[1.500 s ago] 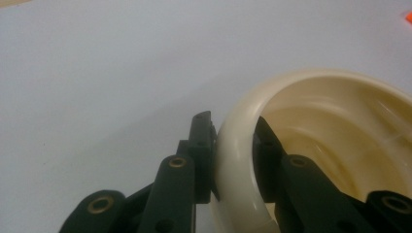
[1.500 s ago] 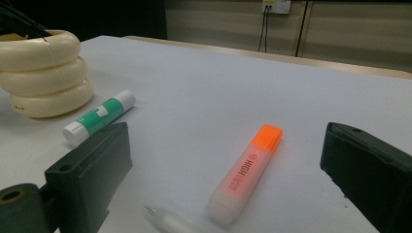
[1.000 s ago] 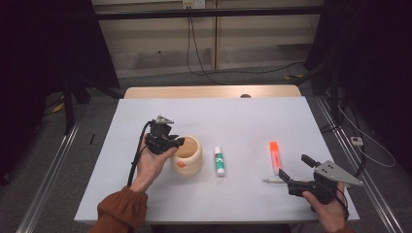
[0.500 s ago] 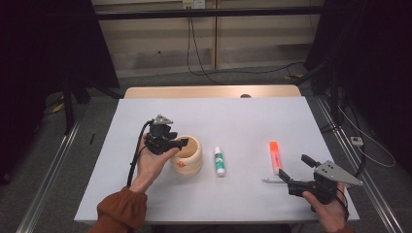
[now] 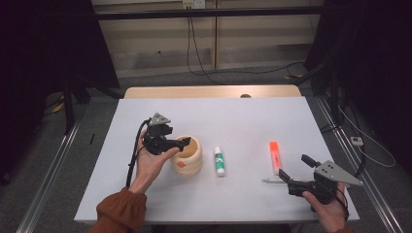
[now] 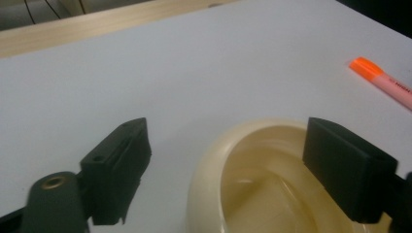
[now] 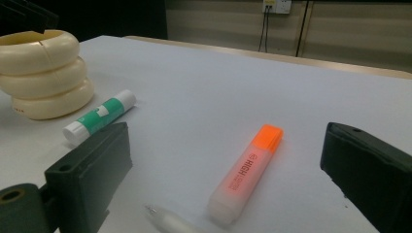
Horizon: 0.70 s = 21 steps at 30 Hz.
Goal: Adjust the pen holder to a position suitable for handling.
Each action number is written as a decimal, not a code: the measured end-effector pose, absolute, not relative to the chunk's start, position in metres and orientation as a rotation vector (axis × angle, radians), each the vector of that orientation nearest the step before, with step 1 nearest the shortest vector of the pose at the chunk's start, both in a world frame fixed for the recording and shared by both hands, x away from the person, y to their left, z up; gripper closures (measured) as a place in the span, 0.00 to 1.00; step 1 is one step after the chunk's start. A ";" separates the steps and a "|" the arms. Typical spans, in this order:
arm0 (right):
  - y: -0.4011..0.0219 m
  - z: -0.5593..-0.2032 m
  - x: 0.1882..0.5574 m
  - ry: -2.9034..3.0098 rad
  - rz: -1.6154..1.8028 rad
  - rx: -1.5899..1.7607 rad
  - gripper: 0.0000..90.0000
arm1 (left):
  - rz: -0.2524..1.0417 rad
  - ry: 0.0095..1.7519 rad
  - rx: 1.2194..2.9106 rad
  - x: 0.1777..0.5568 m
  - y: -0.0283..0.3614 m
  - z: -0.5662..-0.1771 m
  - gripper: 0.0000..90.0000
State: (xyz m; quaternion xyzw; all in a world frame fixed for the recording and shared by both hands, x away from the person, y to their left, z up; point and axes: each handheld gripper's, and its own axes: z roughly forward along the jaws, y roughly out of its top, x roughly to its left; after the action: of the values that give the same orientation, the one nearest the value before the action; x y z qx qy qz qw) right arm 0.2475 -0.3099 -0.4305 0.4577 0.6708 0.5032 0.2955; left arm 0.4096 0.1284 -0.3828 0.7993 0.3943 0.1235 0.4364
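Observation:
A cream ribbed pot (image 5: 187,158) stands left of the table's middle. My left gripper (image 5: 182,142) hangs over its rim, open; its jaws have just been opening. In the left gripper view the pot's rim (image 6: 209,170) lies between the spread jaws, one jaw outside the pot and one over its inside, and neither pad presses on it. My right gripper (image 5: 293,167) rests open near the front right edge. Ahead of it lie an orange highlighter (image 7: 248,172) and a clear pen (image 7: 170,221), with nothing between its jaws.
A green and white glue stick (image 5: 219,160) lies just right of the pot. The highlighter (image 5: 275,156) and pen (image 5: 272,180) lie at the right. The white table (image 5: 243,116) has a wooden strip along its far edge. Cables and dark stands surround it.
The left gripper's jaws have spread apart over the pot's rim. The right hand and the things on the table have stayed where they were.

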 end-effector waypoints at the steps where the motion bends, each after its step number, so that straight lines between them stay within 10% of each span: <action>1: -0.310 -0.431 0.248 1.784 1.339 1.218 0.04 | 0.312 0.977 1.986 0.410 0.129 -0.382 0.16; 21: -0.309 -0.431 0.249 1.787 1.337 1.215 0.04 | 0.362 0.893 1.919 0.399 0.140 -0.369 0.05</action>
State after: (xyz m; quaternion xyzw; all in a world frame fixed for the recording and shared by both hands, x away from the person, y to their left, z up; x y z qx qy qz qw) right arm 0.2487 -0.3092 -0.4307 0.4568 0.6719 0.5024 0.2957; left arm 0.3989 0.1402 -0.3694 0.7855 0.3656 0.1483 0.4769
